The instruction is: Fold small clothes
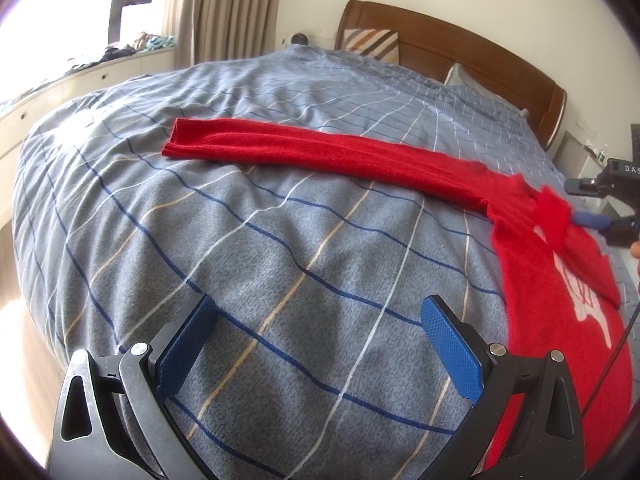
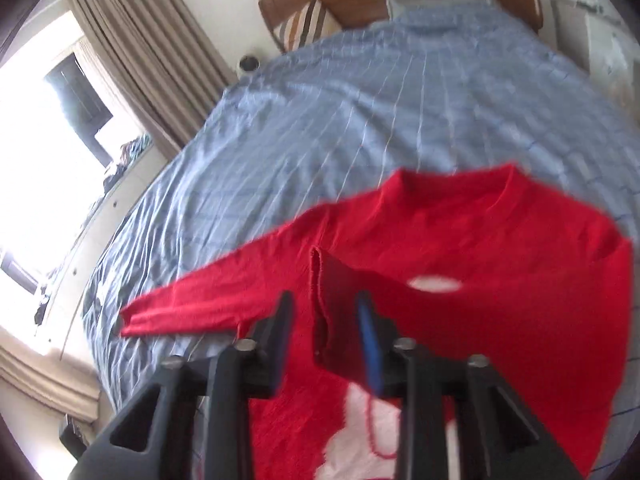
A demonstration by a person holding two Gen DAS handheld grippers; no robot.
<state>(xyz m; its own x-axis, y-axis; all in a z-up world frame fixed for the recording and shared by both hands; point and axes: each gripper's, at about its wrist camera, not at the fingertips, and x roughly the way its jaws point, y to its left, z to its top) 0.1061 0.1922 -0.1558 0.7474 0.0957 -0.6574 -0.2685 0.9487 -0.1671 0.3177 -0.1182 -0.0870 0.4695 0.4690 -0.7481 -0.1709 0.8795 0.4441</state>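
A red sweater (image 1: 532, 264) with a white design lies on the blue checked bed cover (image 1: 280, 248). Its left sleeve (image 1: 304, 148) stretches flat across the bed. My left gripper (image 1: 320, 340) is open and empty, hovering over the cover left of the sweater body. My right gripper (image 2: 326, 340) is nearly shut on the cuff of the right sleeve (image 2: 324, 304), which it holds folded over the sweater body (image 2: 500, 280). It also shows at the right edge of the left wrist view (image 1: 592, 216). The right wrist view is blurred.
A wooden headboard (image 1: 448, 44) with a striped cushion (image 1: 372, 44) and a pillow stands at the far end. Curtains (image 1: 224, 8) and a window ledge with clutter (image 1: 120, 56) are on the left. A nightstand is at the right of the bed.
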